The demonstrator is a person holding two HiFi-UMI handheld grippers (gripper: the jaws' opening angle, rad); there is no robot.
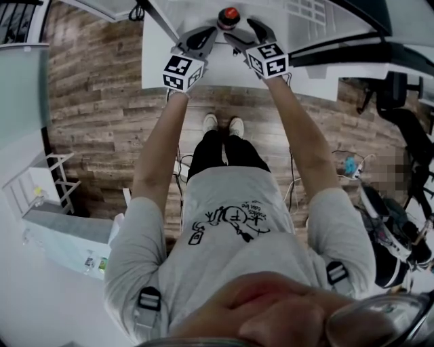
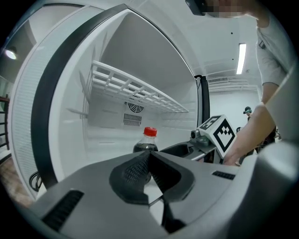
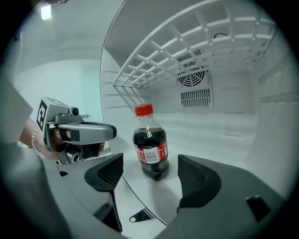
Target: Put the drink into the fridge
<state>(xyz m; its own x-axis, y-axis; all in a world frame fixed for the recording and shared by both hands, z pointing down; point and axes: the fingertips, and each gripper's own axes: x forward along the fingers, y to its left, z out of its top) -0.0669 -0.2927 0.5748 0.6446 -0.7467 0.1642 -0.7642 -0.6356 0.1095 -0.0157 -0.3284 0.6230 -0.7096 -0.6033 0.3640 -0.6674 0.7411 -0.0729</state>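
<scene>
Red-capped bottle (image 3: 150,144) of dark drink stood upright on the white floor of the open fridge (image 3: 233,126), its label facing the right gripper (image 3: 149,176); that gripper's two dark pads were held wide apart, with the bottle just ahead of them and in line with the gap, neither pad touching it. Left gripper (image 2: 148,156) had its pads pressed together with nothing between them; the bottle (image 2: 145,142) appeared just beyond their tips, only its cap and shoulders showing above them. Each gripper was visible from the other's camera: the left gripper (image 3: 79,133) lay to the left of the bottle in the right gripper view; the right gripper (image 2: 205,140), with its marker cube, lay to the right of the bottle in the left gripper view. White wire shelf (image 3: 187,46) spanned the upper part of the fridge; a round fan grille (image 3: 191,72) and a slotted vent sat on the back wall. From the head view, both arms reached forward over a wooden floor (image 1: 102,101); the left gripper (image 1: 202,39) and right gripper (image 1: 245,34) converged on the bottle's red cap (image 1: 229,13); the person wore a grey shirt, dark trousers and pale shoes (image 1: 222,124).
</scene>
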